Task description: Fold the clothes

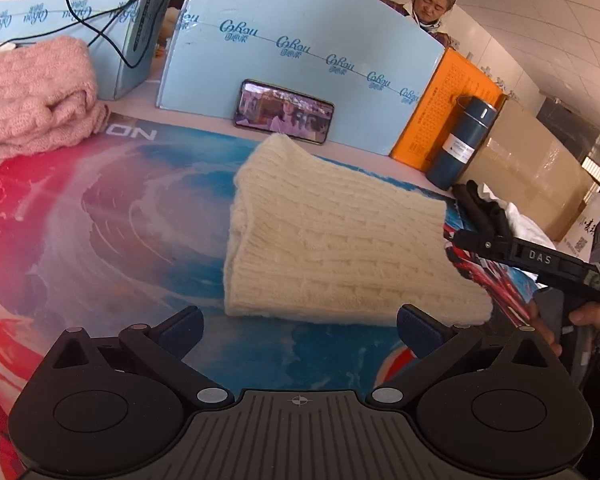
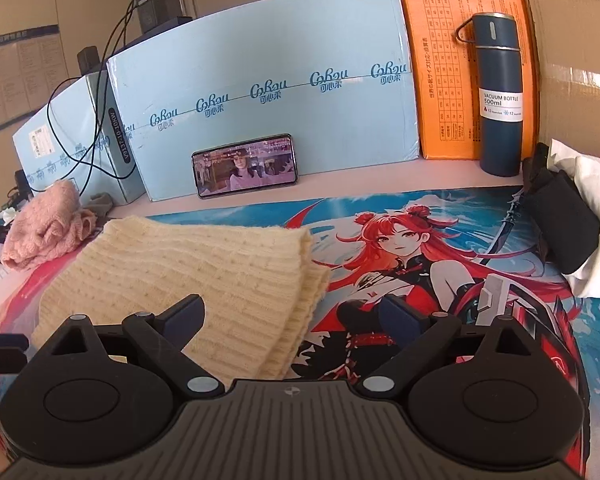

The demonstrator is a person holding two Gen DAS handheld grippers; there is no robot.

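A folded cream knit sweater (image 1: 340,240) lies on the illustrated mat (image 1: 100,220) that covers the desk, as two handheld grippers hover at its near edge. The left gripper (image 1: 300,328) has its jaws spread wide and empty, just short of the sweater's near fold. The right gripper (image 2: 292,320) is likewise wide open, with its left finger over the sweater's near right corner; whether it touches the knit cannot be told. A crumpled pink knit garment (image 1: 32,96) sits at the far left of the desk. Along the far side, a phone (image 2: 245,166) with a lit screen leans against a pale blue carton (image 2: 268,60), and a dark blue vacuum bottle (image 2: 499,96) stands before an orange box (image 2: 436,80). Dark and white clothes (image 2: 572,224) lie piled at the right.
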